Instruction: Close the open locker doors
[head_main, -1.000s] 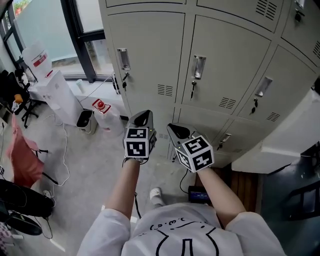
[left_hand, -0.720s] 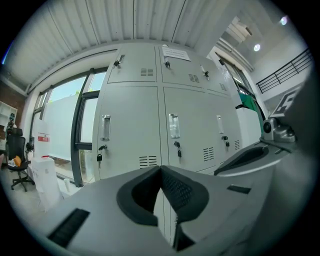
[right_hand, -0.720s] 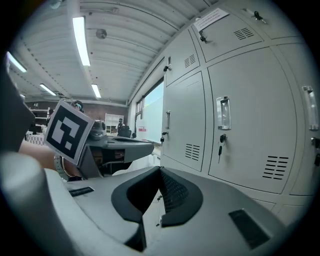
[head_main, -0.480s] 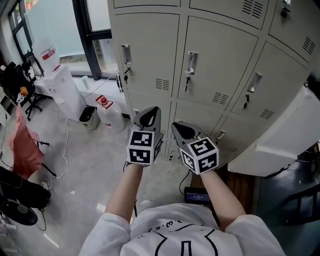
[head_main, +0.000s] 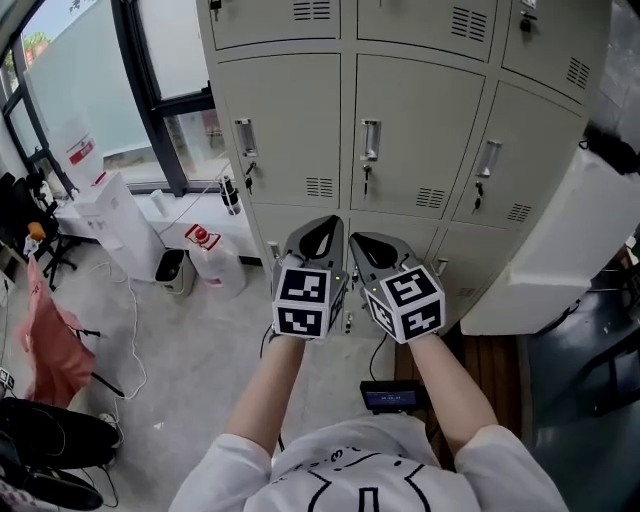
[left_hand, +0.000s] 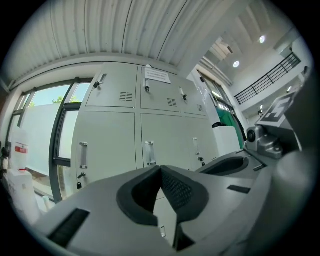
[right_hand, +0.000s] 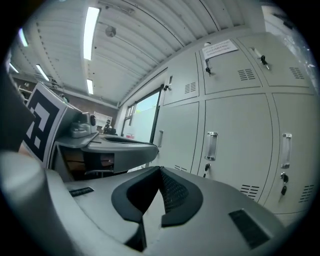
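A bank of pale grey lockers (head_main: 410, 130) fills the top of the head view, and its middle-row doors with handles lie flush. At the right, a large pale panel (head_main: 555, 250) swings out from the bank and looks like an open locker door. My left gripper (head_main: 322, 232) and right gripper (head_main: 372, 245) are held side by side in front of the lower row, clear of the doors. Both are shut with nothing between the jaws. In the left gripper view the left gripper (left_hand: 161, 170) points at the closed doors (left_hand: 150, 145). The right gripper (right_hand: 160, 172) does the same (right_hand: 235, 150).
A white water dispenser (head_main: 115, 215), a water jug (head_main: 212, 252) and a small bin (head_main: 170, 242) stand at the left by the window. A red cloth (head_main: 50, 330) and cables lie on the floor. A small device (head_main: 390, 398) and wooden slats (head_main: 490, 372) lie near the person's feet.
Both grippers have drawn closer together and moved up toward the lockers. The view has shifted so that more of the upper locker row shows. The jaws stayed shut.
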